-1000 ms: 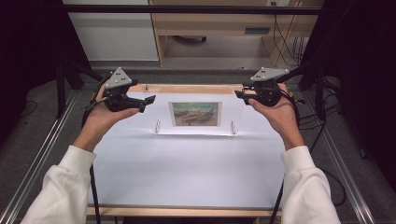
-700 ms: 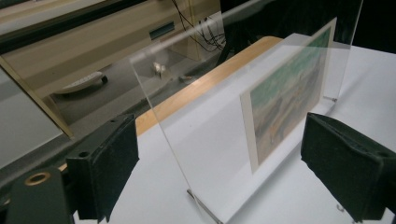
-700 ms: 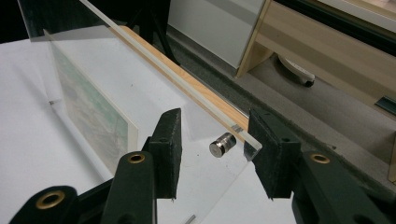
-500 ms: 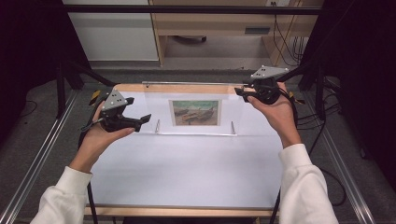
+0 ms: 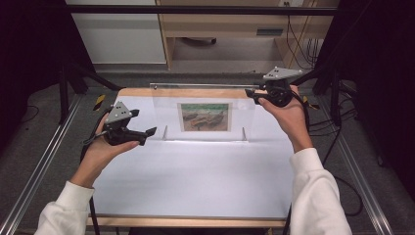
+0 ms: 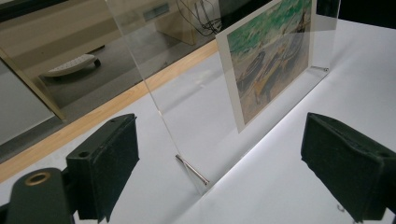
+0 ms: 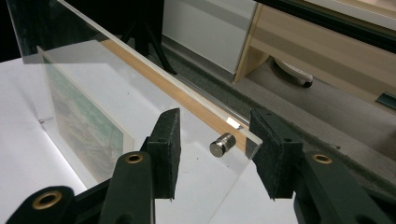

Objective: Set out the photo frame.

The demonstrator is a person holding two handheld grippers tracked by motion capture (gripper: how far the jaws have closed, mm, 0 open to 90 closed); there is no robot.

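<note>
A clear acrylic picture frame (image 5: 166, 105) stands upright at the back of the white table (image 5: 195, 181), with a painted print (image 5: 204, 116) of boats in its middle. My left gripper (image 5: 149, 133) hovers low by the frame's lower left corner, open wide. In the left gripper view its jaws (image 6: 224, 172) stand apart, with the frame's metal foot pin (image 6: 191, 169) and the print (image 6: 271, 60) ahead of them. My right gripper (image 5: 250, 93) is at the frame's top right corner. Its jaws (image 7: 217, 154) straddle that corner and a metal stud (image 7: 222, 143), with gaps on both sides.
A wooden table edge (image 5: 195, 92) runs just behind the frame. Metal rails (image 5: 44, 161) flank the table on both sides. A cabinet and a wooden desk (image 5: 220, 29) stand beyond, and cables (image 5: 342, 122) trail at the right. White surface lies in front of the frame.
My left hand has come down and toward me, from beside the frame's upper left corner to beside its lower left corner. The right hand has stayed at the top right corner.
</note>
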